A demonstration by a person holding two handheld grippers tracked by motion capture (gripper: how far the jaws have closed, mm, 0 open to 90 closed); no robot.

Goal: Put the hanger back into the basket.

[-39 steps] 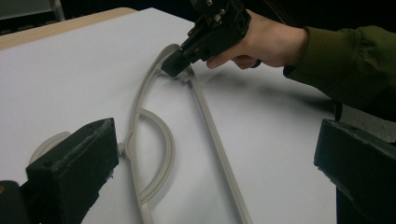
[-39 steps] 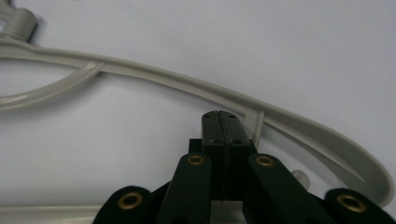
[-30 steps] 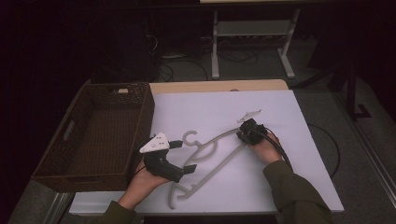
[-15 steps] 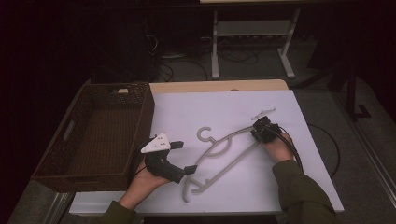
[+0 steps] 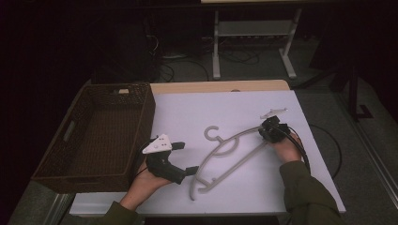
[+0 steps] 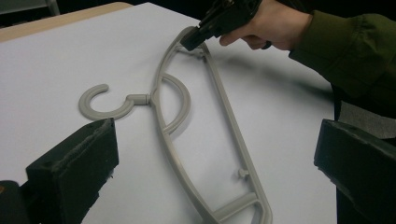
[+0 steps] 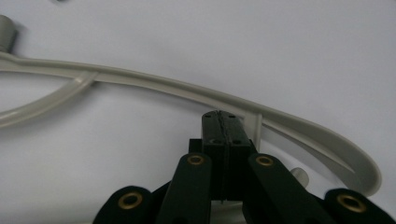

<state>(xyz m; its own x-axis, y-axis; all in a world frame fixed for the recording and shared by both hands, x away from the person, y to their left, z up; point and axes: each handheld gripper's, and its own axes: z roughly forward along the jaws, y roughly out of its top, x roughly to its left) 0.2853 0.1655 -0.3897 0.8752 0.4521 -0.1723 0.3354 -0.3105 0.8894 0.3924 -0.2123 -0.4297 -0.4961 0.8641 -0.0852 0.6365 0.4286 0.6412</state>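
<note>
We see a grey plastic clothes hanger [image 5: 230, 154] lying flat on the white table [image 5: 197, 112], its hook [image 6: 100, 100] pointing toward the wicker basket [image 5: 94, 136] that stands at the table's left edge. Our right tongs [image 5: 271, 132] sit at the hanger's far end, and in the right gripper view [image 7: 222, 126] their jaws are pressed together; they look clamped on the hanger's lower bar [image 7: 261, 128], though the bar is mostly hidden behind them. In the left gripper view the right hand [image 6: 266, 23] bears down on that same end. Our left tongs [image 5: 185, 159] rest near the hanger's other end, just beside it and not touching; their jaws stand wide apart with nothing between the pads.
</note>
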